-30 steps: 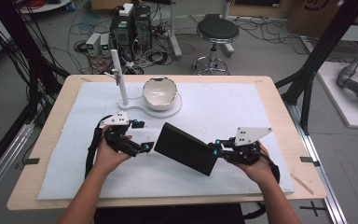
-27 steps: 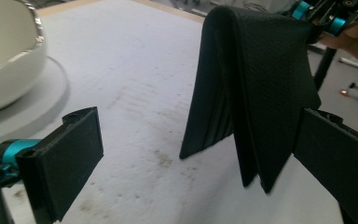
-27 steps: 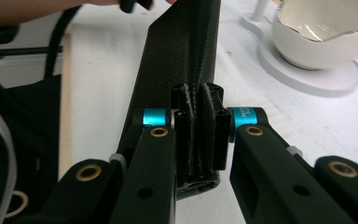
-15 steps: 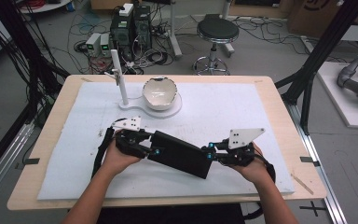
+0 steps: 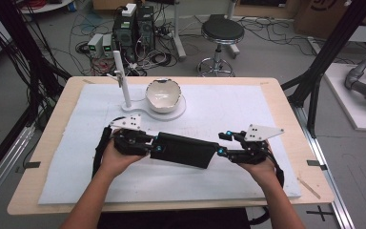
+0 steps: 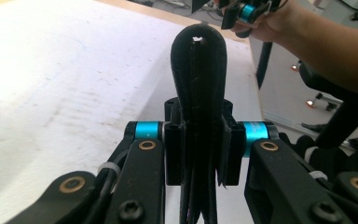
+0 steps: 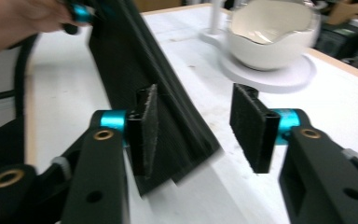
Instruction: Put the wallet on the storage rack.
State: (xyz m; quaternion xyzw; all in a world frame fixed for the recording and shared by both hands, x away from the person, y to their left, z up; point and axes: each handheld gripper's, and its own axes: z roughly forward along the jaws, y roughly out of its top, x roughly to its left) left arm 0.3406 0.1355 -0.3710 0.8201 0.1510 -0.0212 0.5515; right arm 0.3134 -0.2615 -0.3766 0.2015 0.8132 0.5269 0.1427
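— What have you got in each hand right now?

— My left gripper is clamped on one end of a flat black pouch; the pads press it from both sides. My right gripper stands wide apart at the other end, one pad just against the pouch's face, the other well clear of it.

— Why hold it that way?

— I'd guess to keep it standing on its long edge on the white mat. One firm pinch at the left steadies it, and the right gripper looks set either to take hold or to let go. I can't tell which.

— Does the high view tell you all that?

— No. From above, the pouch reads as a dark bar between my two hands, near the front of the table, and the jaws' gap is too small to judge. The left gripper view shows the pouch end-on, a folded loop at its top. The right gripper view shows the open gap, and beyond it the white bowl on its round base.
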